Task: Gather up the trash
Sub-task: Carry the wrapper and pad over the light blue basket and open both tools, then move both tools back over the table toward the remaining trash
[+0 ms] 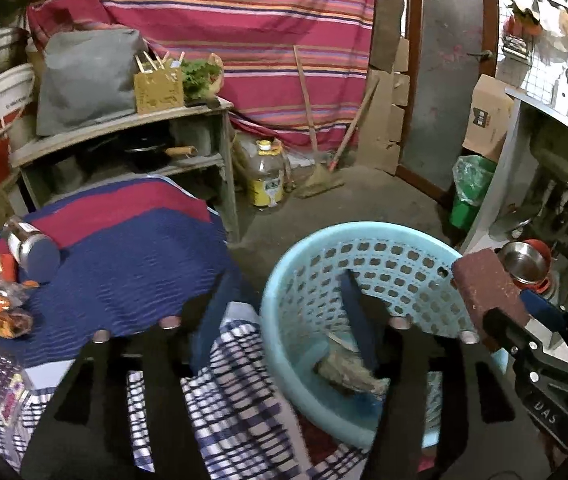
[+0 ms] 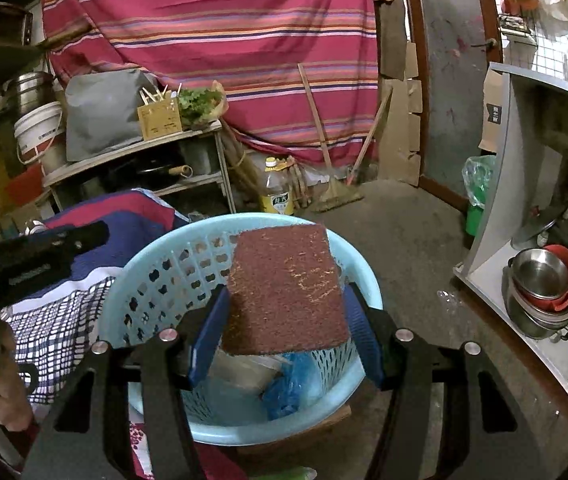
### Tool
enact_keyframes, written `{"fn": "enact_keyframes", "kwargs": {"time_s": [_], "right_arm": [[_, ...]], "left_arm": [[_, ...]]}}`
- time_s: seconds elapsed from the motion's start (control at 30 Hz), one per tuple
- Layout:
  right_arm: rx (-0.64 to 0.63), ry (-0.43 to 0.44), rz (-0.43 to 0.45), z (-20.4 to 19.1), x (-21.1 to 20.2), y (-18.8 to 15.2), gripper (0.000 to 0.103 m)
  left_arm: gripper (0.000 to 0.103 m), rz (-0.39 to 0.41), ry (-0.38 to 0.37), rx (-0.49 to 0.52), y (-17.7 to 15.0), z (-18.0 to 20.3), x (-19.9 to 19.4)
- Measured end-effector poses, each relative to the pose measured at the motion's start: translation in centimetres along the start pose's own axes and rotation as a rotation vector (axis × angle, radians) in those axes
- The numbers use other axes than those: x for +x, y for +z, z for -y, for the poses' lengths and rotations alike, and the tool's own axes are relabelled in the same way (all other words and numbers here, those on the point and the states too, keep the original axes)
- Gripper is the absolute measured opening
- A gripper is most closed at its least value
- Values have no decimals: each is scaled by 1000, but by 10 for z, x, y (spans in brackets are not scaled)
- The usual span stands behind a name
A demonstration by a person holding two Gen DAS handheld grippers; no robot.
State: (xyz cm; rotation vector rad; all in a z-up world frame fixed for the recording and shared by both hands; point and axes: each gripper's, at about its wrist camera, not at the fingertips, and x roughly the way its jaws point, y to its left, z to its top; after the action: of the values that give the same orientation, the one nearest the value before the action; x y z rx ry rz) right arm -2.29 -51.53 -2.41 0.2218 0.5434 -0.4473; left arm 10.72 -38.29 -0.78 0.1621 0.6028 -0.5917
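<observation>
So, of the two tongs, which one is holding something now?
The right tongs: they grip the reddish-brown scouring pad above the blue basket. The left tongs are open, with nothing between them.

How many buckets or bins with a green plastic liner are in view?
1: a green bin with a plastic liner stands on the floor by the doorway, beside the grey counter. Others may be hidden.
</observation>
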Motion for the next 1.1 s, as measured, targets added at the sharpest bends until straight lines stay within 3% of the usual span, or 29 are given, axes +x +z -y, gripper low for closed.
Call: {"fn": "enact_keyframes", "kwargs": {"time_s": [0.03, 0.1, 0.33, 0.53, 0.63, 0.73, 0.97, 1.1], "right_arm": [[-1, 1, -2, -1, 1, -1, 59], [3, 6, -4, -4, 3, -2, 59], [-18, 22, -13, -24, 14, -6, 59], [-59, 11, 6, -42, 25, 0, 60], [-56, -1, 12, -46, 31, 2, 78], [-71, 7, 9, -54, 31, 4, 78], [-128, 34, 50, -92, 3, 8, 81], [-164, 58, 67, -123, -11, 6, 82]], "left_arm": [[73, 7, 10, 1, 0, -3, -2], [80, 28, 42, 1, -3, -12, -11], [95, 47, 103, -1, -14, -43, -39], [97, 68, 191, -2, -23, -79, -71], [97, 85, 253, -14, -28, -105, -90], [97, 81, 288, -81, -30, -136, -105], [97, 103, 348, -208, -44, -203, -136], [97, 39, 319, -237, -53, -236, -133]]}}
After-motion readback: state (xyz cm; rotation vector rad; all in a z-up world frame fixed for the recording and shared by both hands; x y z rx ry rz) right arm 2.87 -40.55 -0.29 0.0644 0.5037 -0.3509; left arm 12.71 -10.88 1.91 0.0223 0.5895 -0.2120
